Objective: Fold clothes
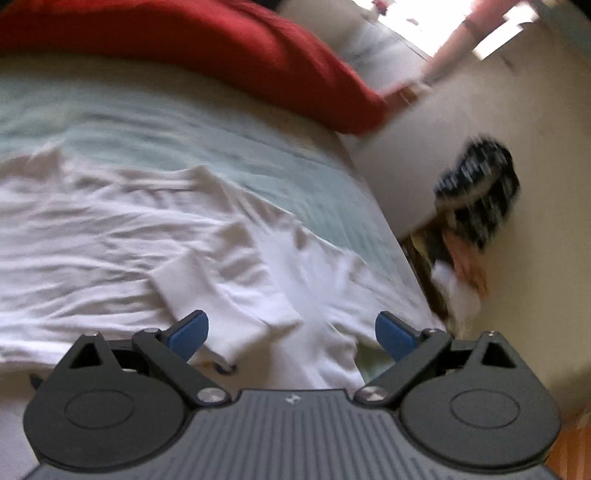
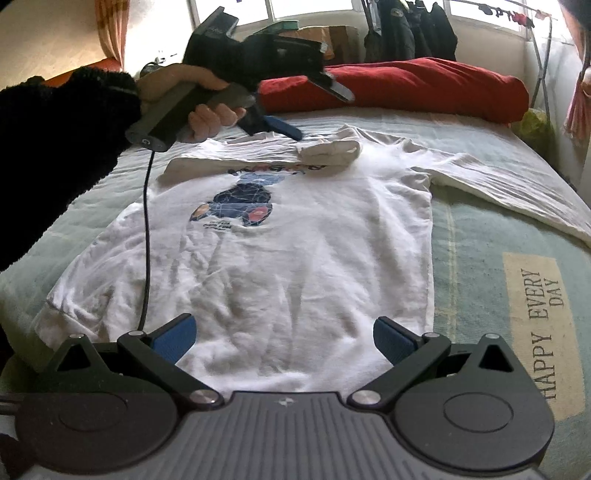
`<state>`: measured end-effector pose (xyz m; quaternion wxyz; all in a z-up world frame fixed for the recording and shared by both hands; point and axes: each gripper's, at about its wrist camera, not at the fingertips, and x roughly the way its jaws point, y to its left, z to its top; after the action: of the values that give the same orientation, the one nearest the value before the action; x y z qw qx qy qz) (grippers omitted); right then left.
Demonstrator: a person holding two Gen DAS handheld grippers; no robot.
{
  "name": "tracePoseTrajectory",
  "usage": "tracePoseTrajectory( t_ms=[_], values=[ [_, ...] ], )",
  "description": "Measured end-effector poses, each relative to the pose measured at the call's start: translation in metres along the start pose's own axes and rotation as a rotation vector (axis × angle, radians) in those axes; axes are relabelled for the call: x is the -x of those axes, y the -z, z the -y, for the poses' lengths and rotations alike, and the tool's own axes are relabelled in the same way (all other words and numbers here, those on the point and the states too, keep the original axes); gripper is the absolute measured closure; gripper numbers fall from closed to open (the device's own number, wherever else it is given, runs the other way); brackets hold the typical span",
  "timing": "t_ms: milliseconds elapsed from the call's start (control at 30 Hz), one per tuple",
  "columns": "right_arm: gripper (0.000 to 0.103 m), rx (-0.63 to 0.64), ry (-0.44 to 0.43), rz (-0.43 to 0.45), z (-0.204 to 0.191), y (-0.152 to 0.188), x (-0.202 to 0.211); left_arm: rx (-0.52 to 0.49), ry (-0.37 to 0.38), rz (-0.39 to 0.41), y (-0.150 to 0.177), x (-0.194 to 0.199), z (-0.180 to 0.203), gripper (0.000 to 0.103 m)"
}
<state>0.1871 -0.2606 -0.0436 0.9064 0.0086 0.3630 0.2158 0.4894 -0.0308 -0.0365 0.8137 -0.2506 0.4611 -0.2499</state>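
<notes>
A white long-sleeved shirt (image 2: 295, 251) with a blue printed figure lies face up on the bed. Its left sleeve is folded across the chest, the cuff (image 2: 330, 149) near the collar; the other sleeve (image 2: 509, 184) stretches out to the right. My right gripper (image 2: 284, 339) is open over the shirt's hem, nothing between its blue pads. My left gripper (image 2: 317, 110), held by a hand in a black sleeve, hovers open above the folded cuff. In the left wrist view, blurred, the left gripper (image 1: 291, 334) is open over crumpled white cloth (image 1: 166, 240).
A red pillow (image 2: 406, 86) lies across the far end of the bed. The pale green blanket (image 2: 480, 258) bears the words "HAPPY EVERY DAY". A black cable (image 2: 147, 240) hangs from the left gripper across the shirt. Clothes on a rack (image 2: 406, 33) hang by the window. The bed's edge drops to a floor with a slipper (image 1: 480, 192).
</notes>
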Motion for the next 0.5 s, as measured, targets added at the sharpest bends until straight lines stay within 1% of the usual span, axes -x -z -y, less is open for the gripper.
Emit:
tracePoseTrajectory(
  t_ms=[100, 200, 300, 400, 467, 500],
  values=[
    [0.000, 0.003, 0.001, -0.002, 0.000, -0.001, -0.001, 0.044, -0.041, 0.034, -0.004, -0.010, -0.011, 0.006],
    [0.000, 0.005, 0.006, -0.007, 0.001, -0.001, -0.003, 0.087, -0.060, 0.014, -0.008, -0.024, -0.018, 0.006],
    [0.000, -0.002, 0.012, -0.015, 0.004, -0.001, -0.006, 0.087, -0.037, 0.026, -0.011, -0.035, -0.011, 0.006],
    [0.000, -0.011, 0.014, -0.021, 0.006, -0.002, -0.009, 0.089, 0.037, 0.038, -0.018, -0.045, 0.005, 0.006],
    [0.000, -0.012, 0.015, -0.023, 0.007, -0.002, -0.009, 0.070, 0.063, 0.017, -0.022, -0.058, 0.019, 0.006],
    [0.000, -0.013, 0.016, -0.022, 0.008, -0.002, -0.009, 0.052, 0.060, 0.007, -0.022, -0.064, 0.027, 0.006]
  ],
)
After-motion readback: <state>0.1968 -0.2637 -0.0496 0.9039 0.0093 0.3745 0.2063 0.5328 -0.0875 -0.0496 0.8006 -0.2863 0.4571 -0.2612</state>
